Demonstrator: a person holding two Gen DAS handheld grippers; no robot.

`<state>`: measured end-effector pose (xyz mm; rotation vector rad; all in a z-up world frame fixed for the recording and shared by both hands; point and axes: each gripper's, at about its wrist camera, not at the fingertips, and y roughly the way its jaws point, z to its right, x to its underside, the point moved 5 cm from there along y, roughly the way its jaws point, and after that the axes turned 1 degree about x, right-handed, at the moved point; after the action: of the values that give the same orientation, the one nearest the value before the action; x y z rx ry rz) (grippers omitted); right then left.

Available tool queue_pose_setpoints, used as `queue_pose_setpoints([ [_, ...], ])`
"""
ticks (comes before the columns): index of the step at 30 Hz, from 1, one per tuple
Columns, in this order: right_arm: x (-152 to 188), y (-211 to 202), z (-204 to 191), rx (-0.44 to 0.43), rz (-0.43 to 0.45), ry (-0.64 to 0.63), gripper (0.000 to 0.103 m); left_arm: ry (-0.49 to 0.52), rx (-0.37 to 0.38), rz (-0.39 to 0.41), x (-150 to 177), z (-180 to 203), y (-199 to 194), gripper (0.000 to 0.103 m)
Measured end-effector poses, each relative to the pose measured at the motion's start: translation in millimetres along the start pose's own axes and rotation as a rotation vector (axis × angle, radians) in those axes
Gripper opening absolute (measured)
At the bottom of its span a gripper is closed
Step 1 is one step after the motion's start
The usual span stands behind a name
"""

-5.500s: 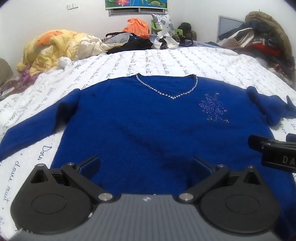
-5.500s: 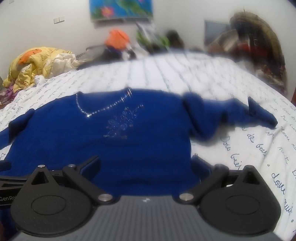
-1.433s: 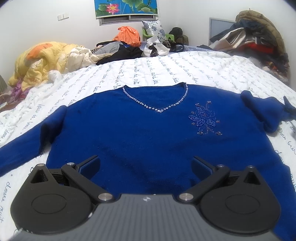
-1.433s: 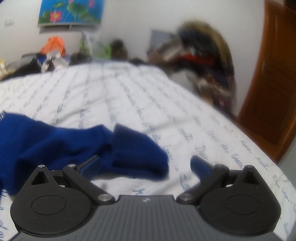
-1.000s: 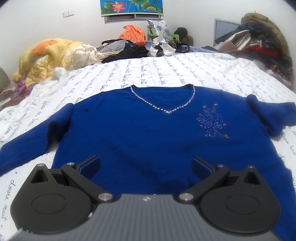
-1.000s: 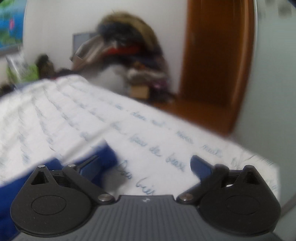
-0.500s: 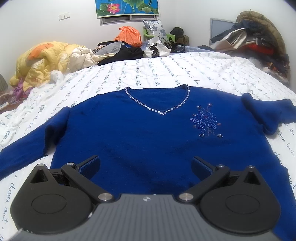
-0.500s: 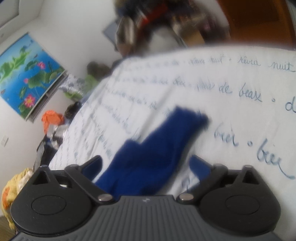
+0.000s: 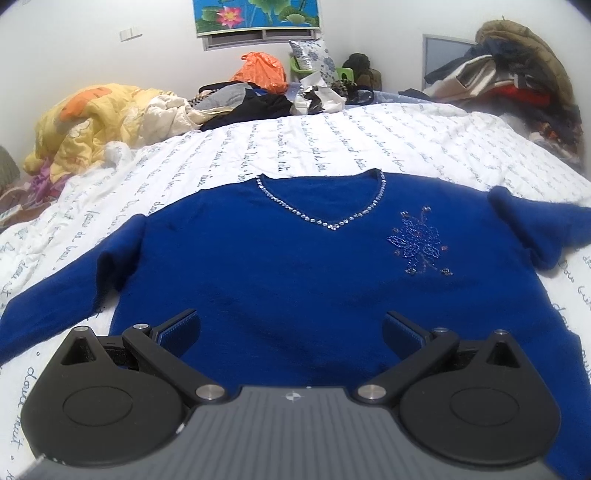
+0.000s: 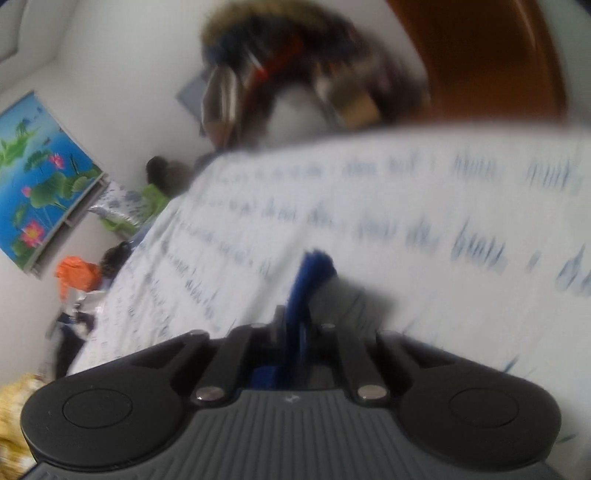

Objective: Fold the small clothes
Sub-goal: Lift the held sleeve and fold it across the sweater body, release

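The sweater (image 9: 295, 266) was royal blue with a silver beaded neckline, on a white bedspread (image 9: 369, 144) printed with blue script.

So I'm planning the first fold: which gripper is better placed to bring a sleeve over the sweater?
Right. The right gripper is already shut on the sleeve end; the left gripper hangs open over the sweater hem, holding nothing.

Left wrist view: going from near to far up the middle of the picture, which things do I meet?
left gripper → blue sweater → beaded V neckline → white bedspread with writing → pile of clothes → lotus picture
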<state>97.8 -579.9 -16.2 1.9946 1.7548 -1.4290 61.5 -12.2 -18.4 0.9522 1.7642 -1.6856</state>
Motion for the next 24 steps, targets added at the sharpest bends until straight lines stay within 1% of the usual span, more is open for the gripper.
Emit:
queue_pose_setpoints([
  [3, -14.7, -27.0, -9.4, 0.1, 0.136, -0.105, 0.006, -0.013, -0.008, 0.004, -0.2, -3.4, 0.4, 0.103],
  [4, -15.1, -34.2, -16.0, 0.119, 0.166, -0.151, 0.006, -0.016, -0.009, 0.003, 0.1, -4.1, 1.3, 0.103],
  [6, -8.5, -49.0, -35.9, 0.122, 0.219, -0.259, 0.006, -0.024, -0.01, 0.0, 0.8, -5.3, 3.1, 0.103],
  [8, 5.5, -63.0, -62.6, 0.09, 0.26, -0.378, 0.006, -0.03, -0.013, -0.005, 2.6, -6.5, 4.7, 0.103],
  [10, 22.8, -75.7, -89.5, 0.043, 0.283, -0.482, 0.006, -0.027, -0.015, -0.008, 3.2, -6.8, 5.0, 0.103],
  [14, 57.6, -94.0, -143.0, -0.054, 0.306, -0.627, 0.006, -0.031, -0.025, 0.001, 3.7, -11.4, 3.2, 0.103],
  [17, 82.4, -105.9, -178.5, -0.145, 0.287, -0.682, 0.006, -0.043, -0.033, -0.004, 5.4, -17.0, 4.2, 0.103],
  [20, 107.4, -113.6, -207.2, -0.225, 0.246, -0.71, 0.006, -0.052, -0.038, -0.008, 7.2, -22.2, 5.1, 0.103],
  [24, 136.0, -124.9, -238.3, -0.298, 0.217, -0.744, 0.006, -0.06, -0.044, -0.016, 9.9, -27.3, 6.1, 0.103],
])
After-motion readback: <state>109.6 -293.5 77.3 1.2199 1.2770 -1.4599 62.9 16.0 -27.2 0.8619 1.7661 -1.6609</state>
